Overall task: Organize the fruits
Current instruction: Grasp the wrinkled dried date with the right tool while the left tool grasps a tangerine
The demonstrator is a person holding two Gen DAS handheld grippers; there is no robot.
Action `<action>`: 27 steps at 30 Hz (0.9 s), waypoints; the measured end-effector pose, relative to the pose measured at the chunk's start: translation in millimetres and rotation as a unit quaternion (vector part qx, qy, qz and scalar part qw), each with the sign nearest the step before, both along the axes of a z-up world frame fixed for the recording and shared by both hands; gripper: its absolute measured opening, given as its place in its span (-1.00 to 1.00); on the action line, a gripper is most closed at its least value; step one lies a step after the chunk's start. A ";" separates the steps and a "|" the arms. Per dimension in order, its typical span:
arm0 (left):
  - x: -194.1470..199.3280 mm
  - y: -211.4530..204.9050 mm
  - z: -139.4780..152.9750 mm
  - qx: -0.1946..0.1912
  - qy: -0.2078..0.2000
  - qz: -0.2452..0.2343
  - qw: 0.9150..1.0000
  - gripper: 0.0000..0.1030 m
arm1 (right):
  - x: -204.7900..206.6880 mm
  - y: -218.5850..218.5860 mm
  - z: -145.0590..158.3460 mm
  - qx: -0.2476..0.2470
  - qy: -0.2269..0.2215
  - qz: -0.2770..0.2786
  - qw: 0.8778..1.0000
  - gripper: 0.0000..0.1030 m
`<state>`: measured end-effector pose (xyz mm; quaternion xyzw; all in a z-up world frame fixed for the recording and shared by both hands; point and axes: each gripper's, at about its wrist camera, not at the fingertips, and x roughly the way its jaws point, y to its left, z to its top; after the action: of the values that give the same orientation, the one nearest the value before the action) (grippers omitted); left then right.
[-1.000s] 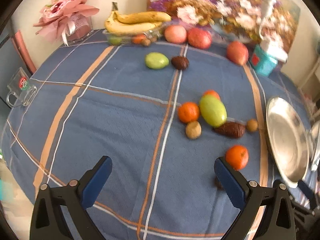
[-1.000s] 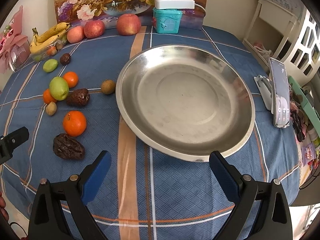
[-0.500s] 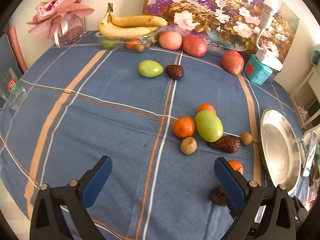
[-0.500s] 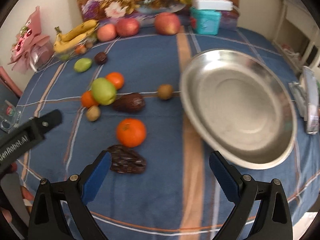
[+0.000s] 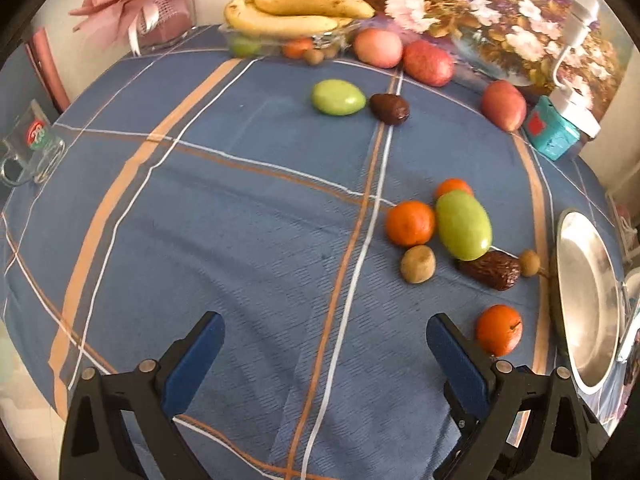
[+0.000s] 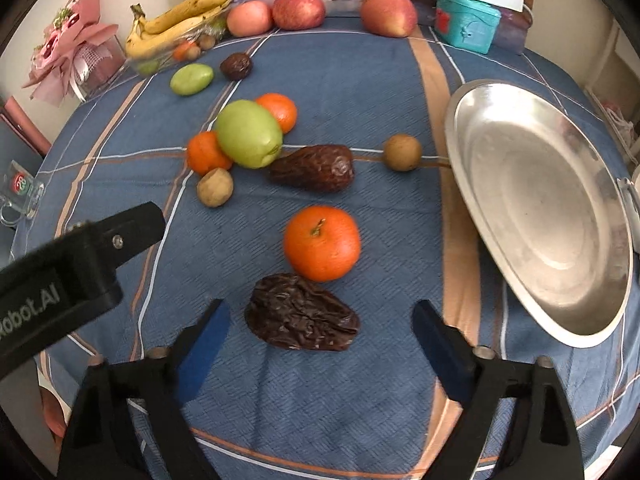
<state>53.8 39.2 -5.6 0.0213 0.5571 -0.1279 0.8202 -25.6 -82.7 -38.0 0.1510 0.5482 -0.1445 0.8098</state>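
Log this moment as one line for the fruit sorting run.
right gripper: fingers closing around wrinkled date, not touching | left gripper: open, empty | metal plate: no fruit

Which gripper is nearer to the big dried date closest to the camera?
Right. The right gripper has the dried date lying just ahead between its open jaws, not touching. The left gripper is off to the side over bare tablecloth.

Three apples (image 6: 298,10), one metal plate (image 6: 536,208)

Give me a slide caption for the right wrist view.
Right gripper, jaws closing, frames a wrinkled date beside an orange.
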 end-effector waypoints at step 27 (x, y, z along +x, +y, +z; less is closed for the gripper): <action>-13.4 -25.7 8.6 -0.031 0.007 -0.015 0.999 0.64 | -43.8 -43.4 46.3 0.021 -0.072 -0.080 0.994 0.17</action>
<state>40.4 13.5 3.0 0.0032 0.5580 -0.1571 0.8148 -69.3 -126.1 8.3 0.2207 0.4777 -0.1860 0.8298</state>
